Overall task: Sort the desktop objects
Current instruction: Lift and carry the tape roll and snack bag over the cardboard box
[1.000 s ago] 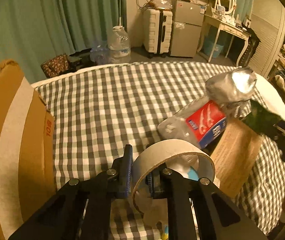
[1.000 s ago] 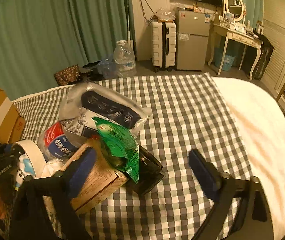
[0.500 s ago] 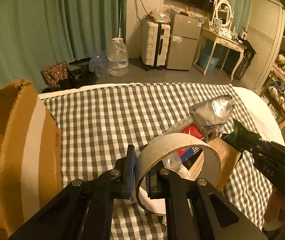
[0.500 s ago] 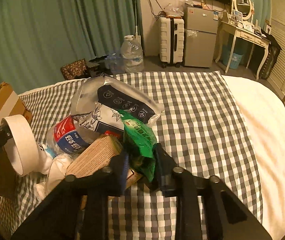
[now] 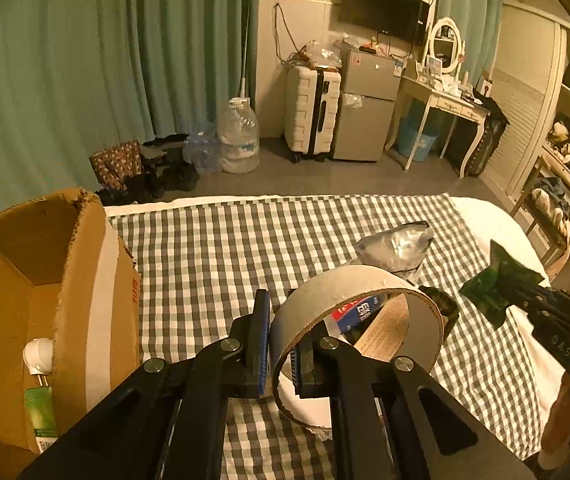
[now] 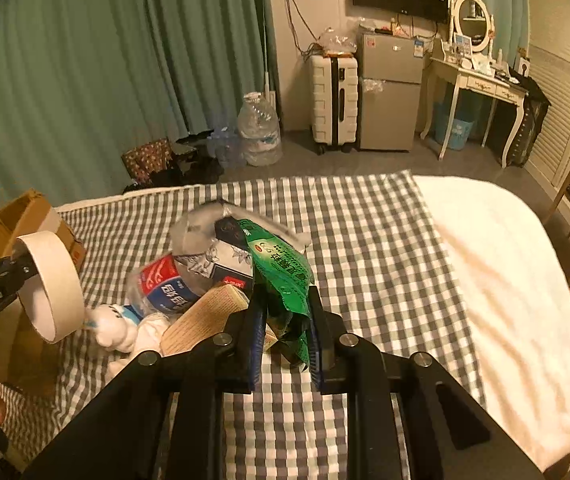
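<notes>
Pinching tape roll [image 5: 359, 316] wall, left gripper [image 5: 281, 346] | right gripper [image 6: 283, 330] clamps green packet [image 6: 283, 276]

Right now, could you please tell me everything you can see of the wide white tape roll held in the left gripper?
The wide white tape roll is a broad ring with a pale outer face and a brownish cardboard-like inner core, its edge slightly frayed. The left gripper is shut on its wall, one finger outside, one inside. It is held off the checked cloth, its opening facing roughly forward, between the open cardboard box and the pile of objects. Nothing else appears to touch it.
</notes>
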Motion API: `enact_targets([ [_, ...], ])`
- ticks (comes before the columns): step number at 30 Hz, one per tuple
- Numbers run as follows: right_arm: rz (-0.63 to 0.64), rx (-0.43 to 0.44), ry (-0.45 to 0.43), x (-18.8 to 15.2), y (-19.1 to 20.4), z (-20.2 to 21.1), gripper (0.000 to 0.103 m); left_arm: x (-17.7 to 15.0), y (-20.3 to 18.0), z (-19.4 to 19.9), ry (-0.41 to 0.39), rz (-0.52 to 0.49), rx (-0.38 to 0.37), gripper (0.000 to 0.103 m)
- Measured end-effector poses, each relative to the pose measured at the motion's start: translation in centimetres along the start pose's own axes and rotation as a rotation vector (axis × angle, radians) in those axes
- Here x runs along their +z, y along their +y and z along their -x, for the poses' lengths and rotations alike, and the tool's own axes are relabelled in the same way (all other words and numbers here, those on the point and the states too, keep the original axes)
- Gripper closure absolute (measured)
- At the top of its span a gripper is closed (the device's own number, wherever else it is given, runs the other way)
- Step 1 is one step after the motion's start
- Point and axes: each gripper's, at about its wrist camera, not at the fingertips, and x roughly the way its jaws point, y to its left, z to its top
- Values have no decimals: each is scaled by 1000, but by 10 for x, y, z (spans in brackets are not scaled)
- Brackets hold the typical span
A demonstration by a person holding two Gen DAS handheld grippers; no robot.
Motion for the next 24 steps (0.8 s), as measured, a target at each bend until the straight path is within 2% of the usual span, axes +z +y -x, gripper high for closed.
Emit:
enact_targets([
  [7,10,-1,-52,7,3,42,85,3,-4,31,-39,7,9,94],
  [24,23,9,-213,23,11,155,85,14,-35,126,-197,-19,24,94],
])
